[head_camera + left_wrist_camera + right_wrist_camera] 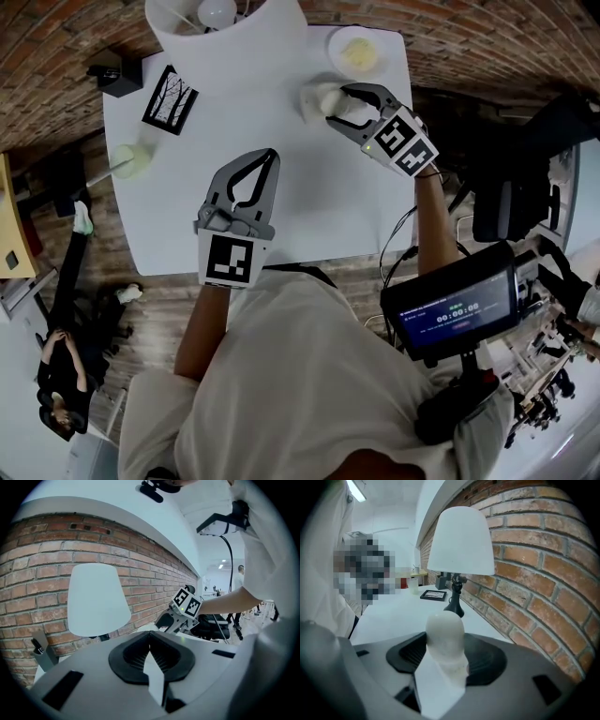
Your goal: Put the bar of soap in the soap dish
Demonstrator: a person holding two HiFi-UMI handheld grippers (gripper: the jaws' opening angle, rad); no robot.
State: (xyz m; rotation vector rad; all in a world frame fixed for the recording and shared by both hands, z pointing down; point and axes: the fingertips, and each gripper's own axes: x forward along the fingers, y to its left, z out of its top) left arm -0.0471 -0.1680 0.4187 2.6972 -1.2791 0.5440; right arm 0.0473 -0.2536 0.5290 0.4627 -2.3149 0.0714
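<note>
A pale white bar of soap (319,98) is clamped between the fingers of my right gripper (330,101) above the far right of the white table (309,206). In the right gripper view the soap (446,634) stands upright between the jaws of that gripper (445,648). The round white soap dish (336,45), yellowish inside, sits just beyond it at the table's back right corner. My left gripper (270,155) hovers over the table's middle, shut and empty; its jaws meet in the left gripper view (150,634).
A white lamp (225,28) stands at the back centre. A black-and-white framed card (170,98), a black box (117,73) and a pale green cup (131,161) are on the left side. A screen on a stand (459,305) is off the table's right.
</note>
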